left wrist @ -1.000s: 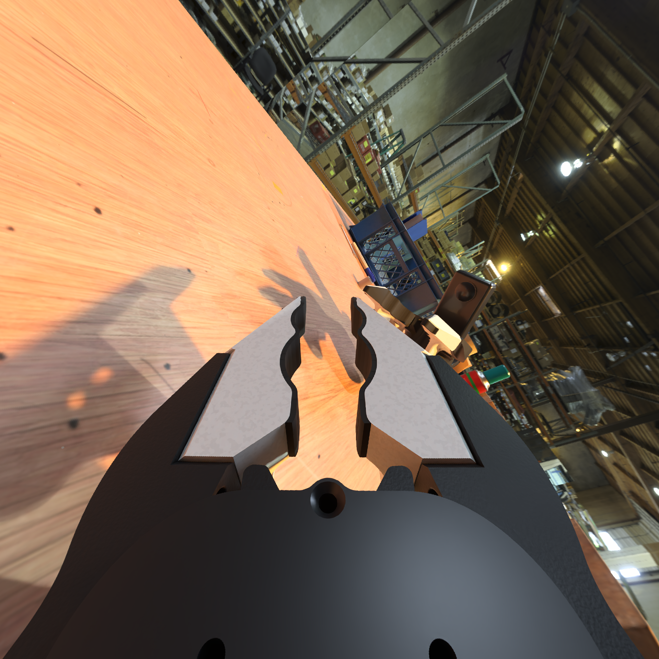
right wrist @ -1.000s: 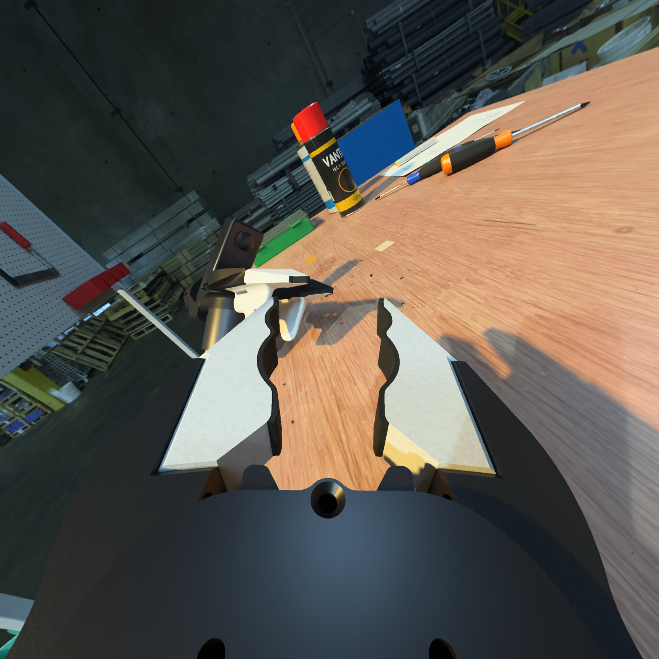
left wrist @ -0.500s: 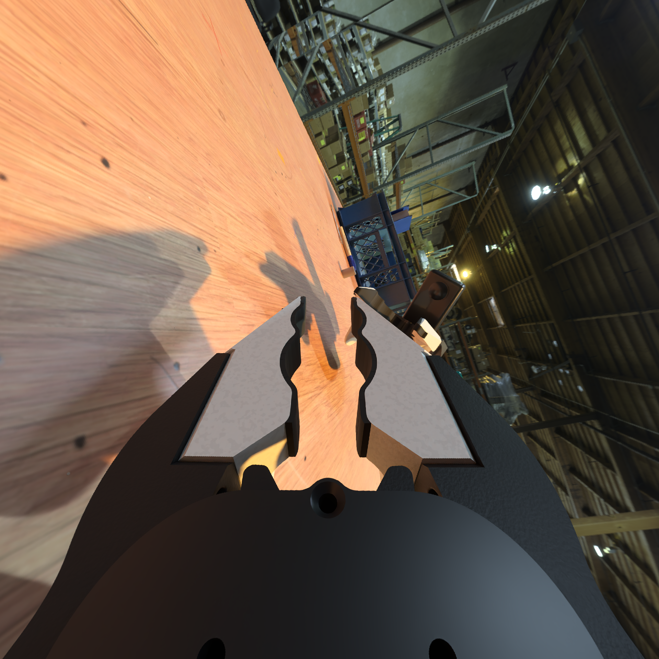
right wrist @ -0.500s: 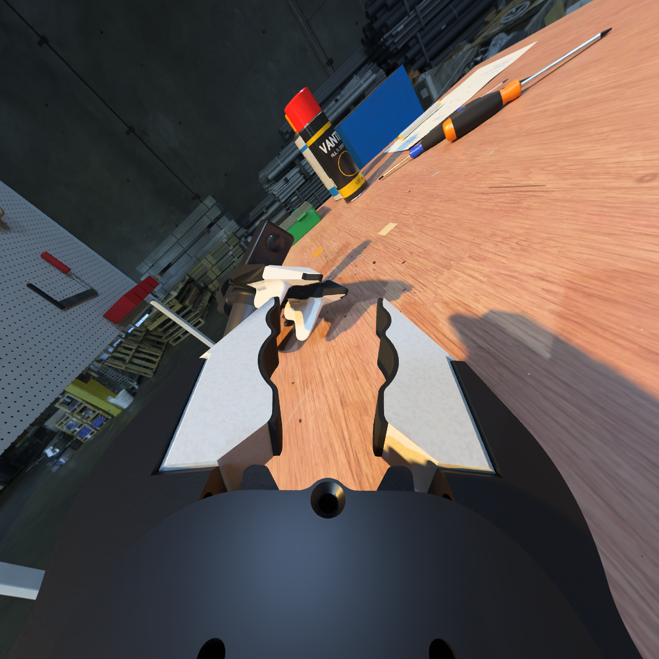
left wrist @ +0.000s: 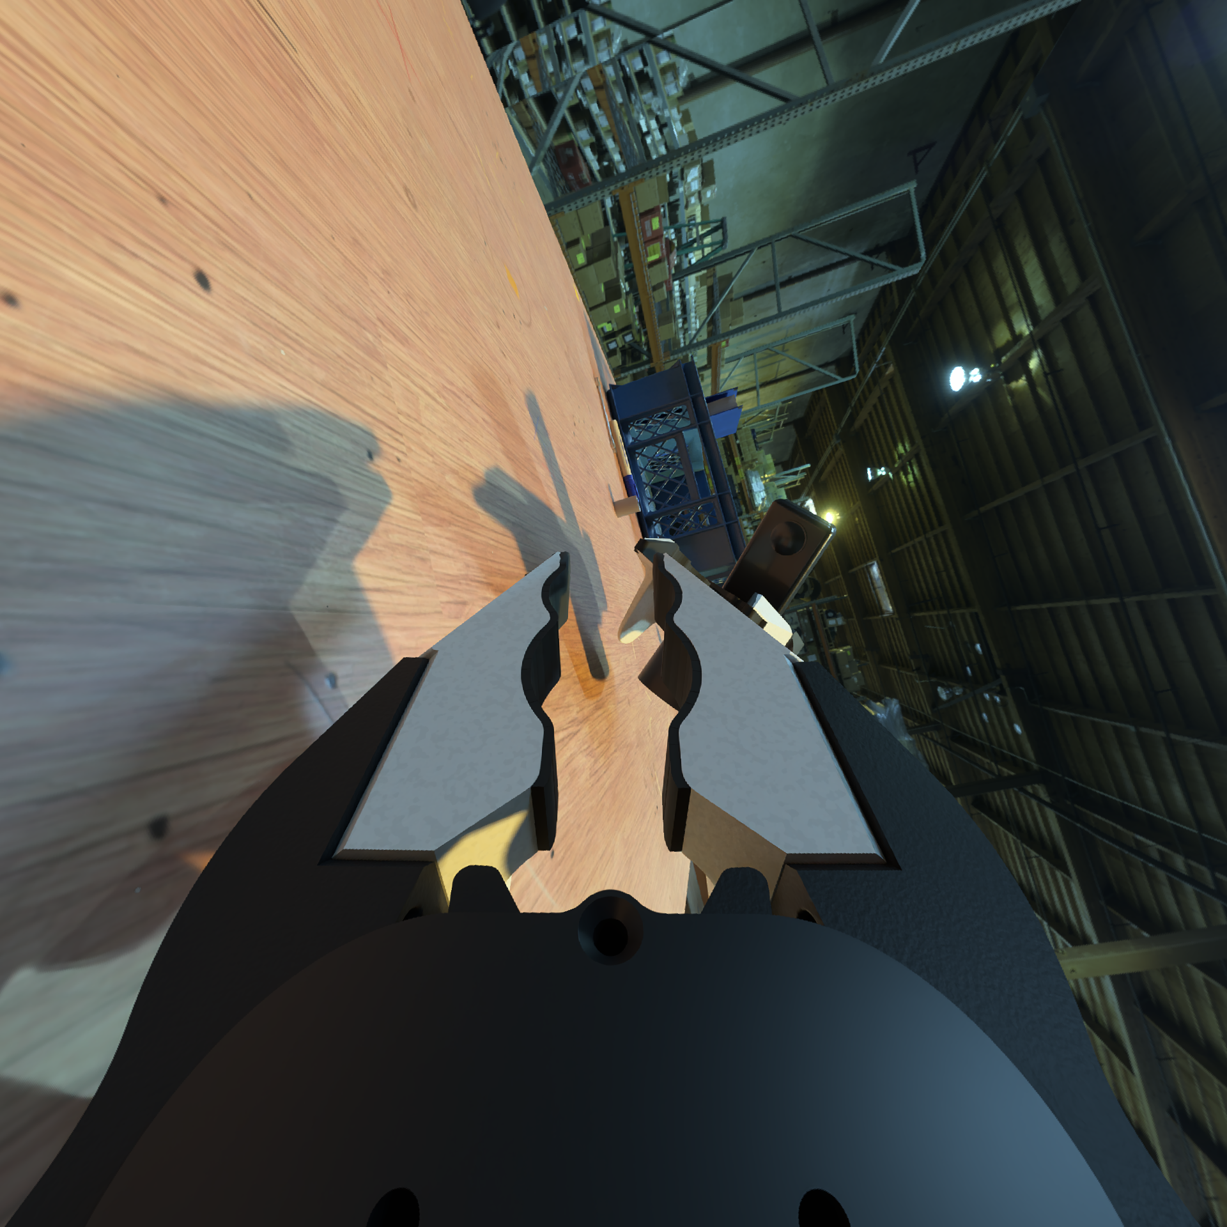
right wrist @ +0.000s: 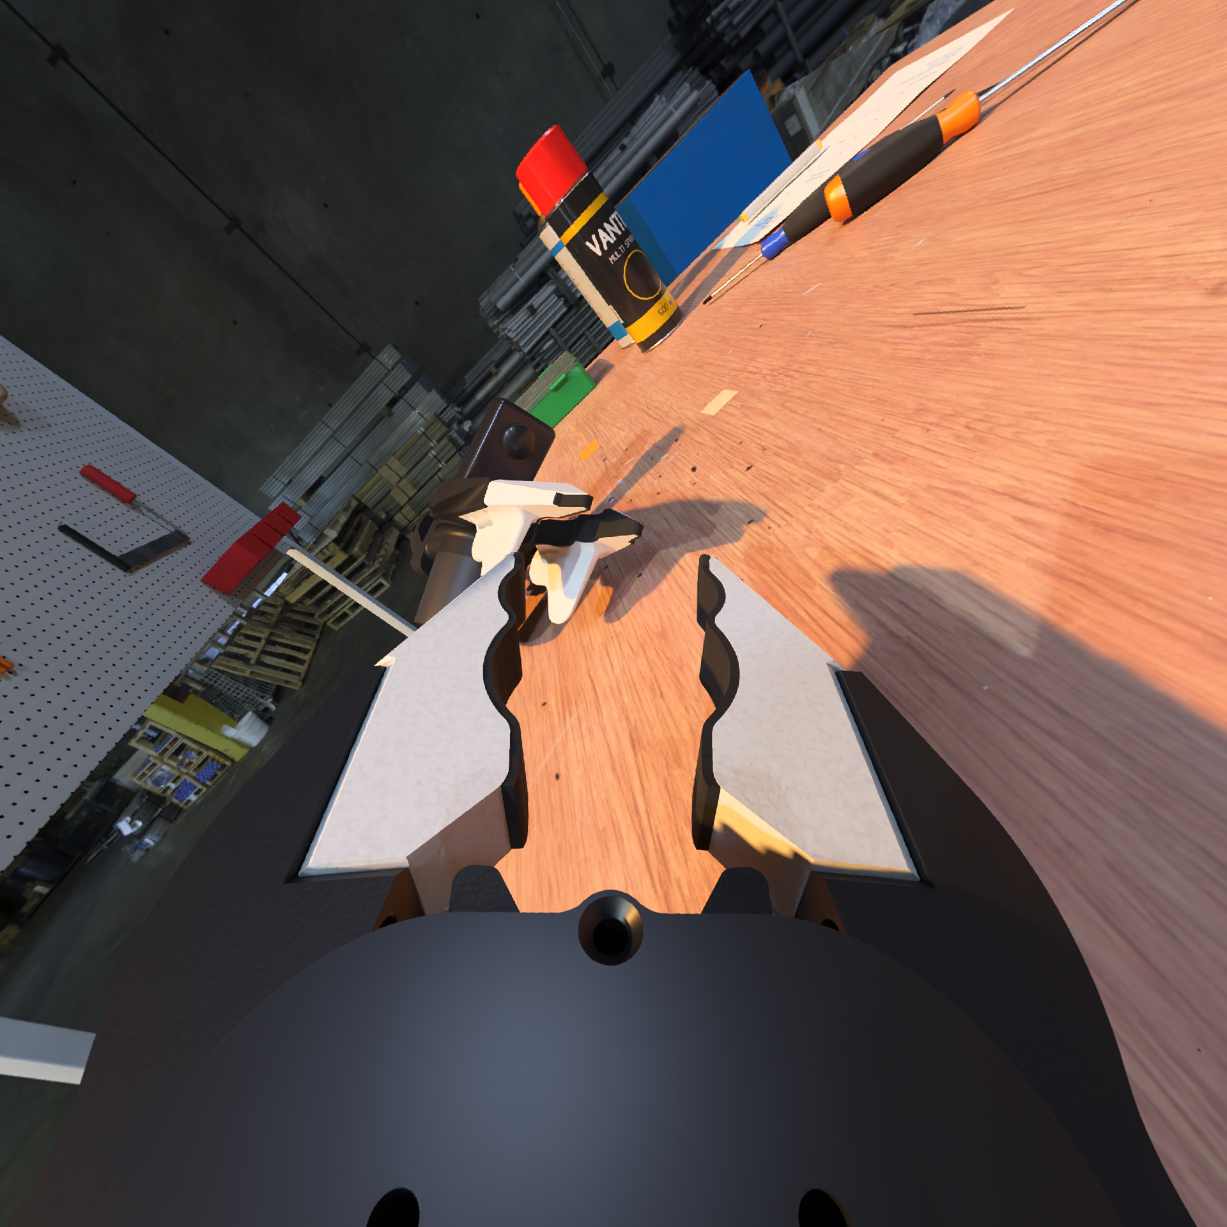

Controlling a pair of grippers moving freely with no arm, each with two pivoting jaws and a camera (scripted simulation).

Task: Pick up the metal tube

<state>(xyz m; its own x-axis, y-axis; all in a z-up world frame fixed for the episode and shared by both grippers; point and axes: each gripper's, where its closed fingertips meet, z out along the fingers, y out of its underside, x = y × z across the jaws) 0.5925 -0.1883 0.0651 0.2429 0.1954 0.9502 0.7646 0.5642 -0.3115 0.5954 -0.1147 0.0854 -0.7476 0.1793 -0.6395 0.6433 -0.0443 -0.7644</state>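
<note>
Metal tube not made out; left tongs (left wrist: 607, 571), right tongs (right wrist: 607, 564) apart; blue crate (left wrist: 670, 458) contents unclear.

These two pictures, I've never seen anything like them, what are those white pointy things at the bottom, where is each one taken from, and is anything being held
Each picture comes from a camera mounted on a two-finger gripper, looking forward along its fingers. The white pointed shapes are those fingers; the dark dome below is the gripper's body.

The left wrist view shows the left gripper, open and empty above a wooden table. A blue crate stands at the table's far edge.

The right wrist view shows the right gripper, also open and empty. Ahead of it, the other gripper shows farther off. Further back are a spray can, a blue panel, a black and orange screwdriver, a sheet of paper and a green box.

I cannot pick out the metal tube in either view.
</note>
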